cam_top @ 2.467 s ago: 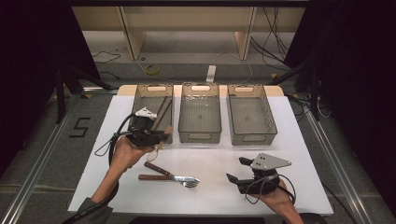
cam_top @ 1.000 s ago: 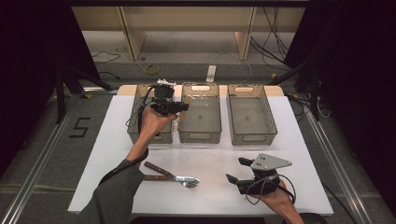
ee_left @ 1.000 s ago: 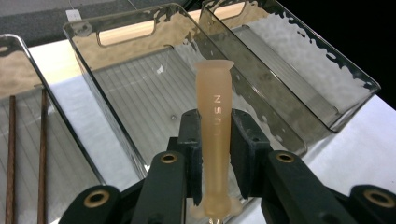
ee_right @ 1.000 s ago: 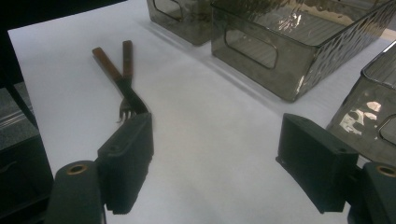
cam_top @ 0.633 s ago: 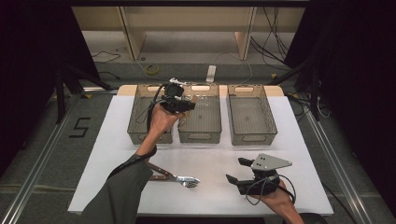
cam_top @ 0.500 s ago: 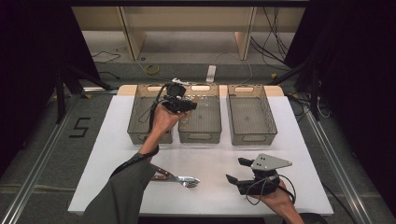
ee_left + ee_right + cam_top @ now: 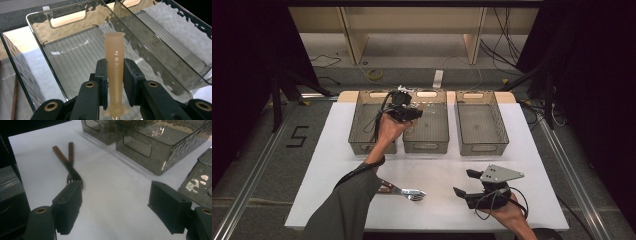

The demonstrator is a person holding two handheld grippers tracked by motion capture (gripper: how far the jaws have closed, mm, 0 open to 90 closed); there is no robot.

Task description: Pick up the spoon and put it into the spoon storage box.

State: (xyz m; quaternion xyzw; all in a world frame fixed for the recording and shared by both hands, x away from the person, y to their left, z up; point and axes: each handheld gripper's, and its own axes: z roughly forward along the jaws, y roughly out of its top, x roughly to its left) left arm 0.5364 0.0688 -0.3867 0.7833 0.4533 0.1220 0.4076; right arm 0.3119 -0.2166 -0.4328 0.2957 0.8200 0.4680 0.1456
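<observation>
Moved: my left tongs [image 7: 408, 113] have gone from above the left bin [image 7: 362, 120] across to the middle bin [image 7: 432, 140] since a second ago, carrying their load along; my right tongs [image 7: 466, 184] have kept their place.
Left tongs: clamped on a pale, translucent plastic handle [image 7: 115, 67] of some utensil, gripped at mid length, with the flared end pointing away from me and raised letters along it.
Handle's place: held in the air over the ribbed floor of the middle bin, not touching it in the left gripper view.
Right tongs: wide apart with nothing between them [image 7: 115, 207], low over the white table [image 7: 537, 165] at its near right.
Fork: a wooden-handled fork [image 7: 71, 167] lies on the table with a second wooden-handled piece [image 7: 58, 153] beside it, just off the tip of one right jaw.
Bins: three smoky clear bins stand in a row at the far side, the right bin [image 7: 479, 145] well apart from my left hand [image 7: 388, 129].
</observation>
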